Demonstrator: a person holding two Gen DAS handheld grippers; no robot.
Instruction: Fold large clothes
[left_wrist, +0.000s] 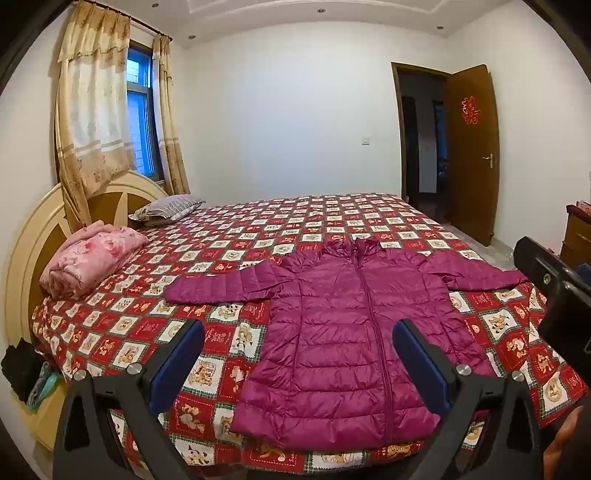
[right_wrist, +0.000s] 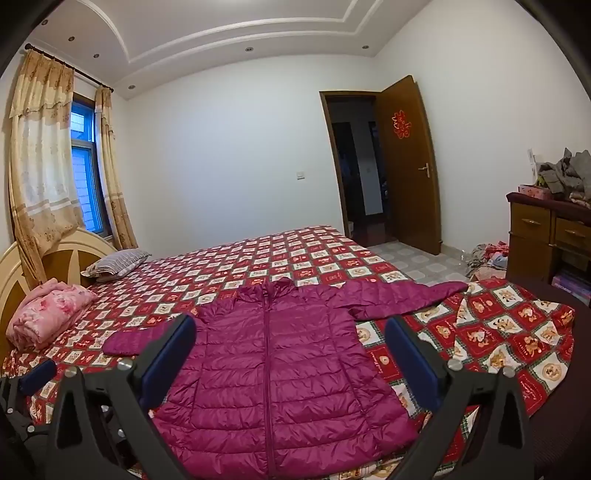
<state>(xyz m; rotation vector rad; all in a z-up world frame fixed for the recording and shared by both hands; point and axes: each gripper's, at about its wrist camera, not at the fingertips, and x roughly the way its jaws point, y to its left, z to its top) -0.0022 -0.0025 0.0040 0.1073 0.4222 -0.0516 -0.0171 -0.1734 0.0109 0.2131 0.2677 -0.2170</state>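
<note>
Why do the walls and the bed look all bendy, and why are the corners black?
Left wrist view: the fisheye lens bows the wall, the door and the bed; the corners go black past the lens circle; the window glows blue. Right wrist view: same bending, clearest on the ceiling steps; the purple jacket stays sharp, with soft, even light and no hard shadows.

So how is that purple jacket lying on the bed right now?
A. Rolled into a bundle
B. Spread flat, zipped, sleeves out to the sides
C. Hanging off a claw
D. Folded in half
B: the purple jacket lies flat on the bed, zip closed, both sleeves stretched sideways.
</note>
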